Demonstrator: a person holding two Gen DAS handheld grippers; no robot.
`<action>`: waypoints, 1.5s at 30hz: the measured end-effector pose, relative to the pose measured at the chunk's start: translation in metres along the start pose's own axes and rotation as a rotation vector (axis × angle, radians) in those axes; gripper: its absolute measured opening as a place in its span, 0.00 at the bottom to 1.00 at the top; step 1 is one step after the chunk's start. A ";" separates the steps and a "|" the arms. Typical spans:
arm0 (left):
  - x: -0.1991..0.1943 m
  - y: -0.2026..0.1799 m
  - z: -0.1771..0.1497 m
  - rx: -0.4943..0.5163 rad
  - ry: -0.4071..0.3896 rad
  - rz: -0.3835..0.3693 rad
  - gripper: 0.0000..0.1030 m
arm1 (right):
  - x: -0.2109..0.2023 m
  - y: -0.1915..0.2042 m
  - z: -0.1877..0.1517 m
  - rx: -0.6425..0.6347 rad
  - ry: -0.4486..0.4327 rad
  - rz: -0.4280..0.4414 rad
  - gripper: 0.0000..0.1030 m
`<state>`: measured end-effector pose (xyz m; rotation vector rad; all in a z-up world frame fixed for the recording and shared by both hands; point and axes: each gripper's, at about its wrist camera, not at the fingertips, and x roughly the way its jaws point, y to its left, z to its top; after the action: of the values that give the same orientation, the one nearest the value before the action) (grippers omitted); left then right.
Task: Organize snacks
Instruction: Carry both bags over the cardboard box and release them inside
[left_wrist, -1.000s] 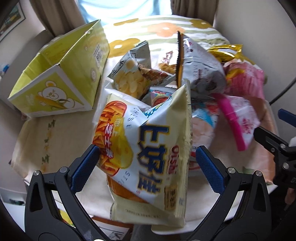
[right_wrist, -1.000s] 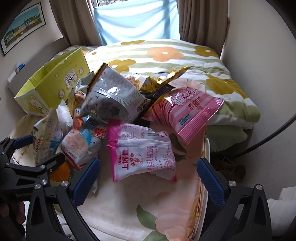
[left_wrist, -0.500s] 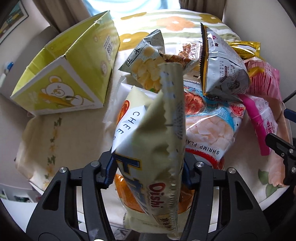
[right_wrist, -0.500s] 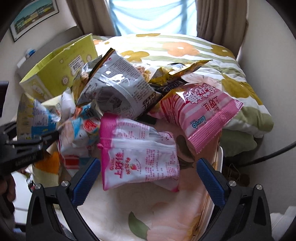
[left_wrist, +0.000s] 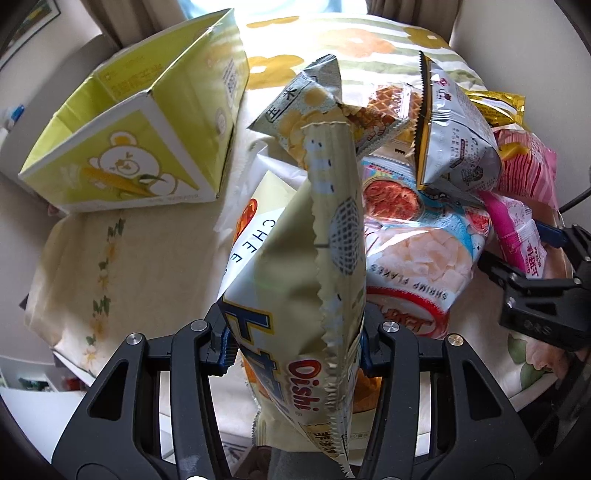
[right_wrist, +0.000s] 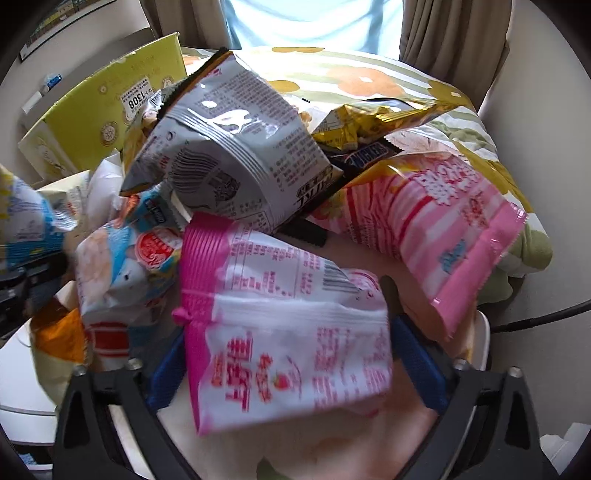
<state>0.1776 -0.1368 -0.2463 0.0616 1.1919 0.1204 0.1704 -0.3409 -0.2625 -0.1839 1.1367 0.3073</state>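
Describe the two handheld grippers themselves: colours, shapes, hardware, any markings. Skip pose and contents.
Both match. The left gripper has matte black arms with triangular cut-outs, round silver pivot screws and blue finger pads. The right gripper has the same black frame, silver screws and long blue fingers. From the left wrist view its black body carries small embossed lettering, unreadable. No cables or sleeves are visible.

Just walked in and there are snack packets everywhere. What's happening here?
A person with a handheld gripper in each hand is sorting a pile of snacks on a cloth-covered table. The left gripper is shut on a pale yellow Oishi cheese-snack bag, held upright. The right gripper has its fingers open on either side of a pink-and-white strawberry snack packet, not yet clamped. An open yellow-green cardboard box with a bear picture sits to the left of the pile.
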 end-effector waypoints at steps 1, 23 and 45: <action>0.000 0.001 -0.001 -0.002 -0.001 0.000 0.44 | 0.000 0.001 0.000 -0.006 -0.010 -0.010 0.81; -0.056 0.017 -0.006 -0.032 -0.128 -0.021 0.42 | -0.057 0.011 -0.010 0.013 -0.114 -0.016 0.41; -0.153 0.167 0.063 -0.085 -0.416 -0.071 0.42 | -0.158 0.126 0.115 -0.054 -0.348 0.031 0.41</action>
<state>0.1703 0.0110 -0.0627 -0.0299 0.7716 0.0896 0.1662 -0.2109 -0.0698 -0.1534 0.7883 0.3817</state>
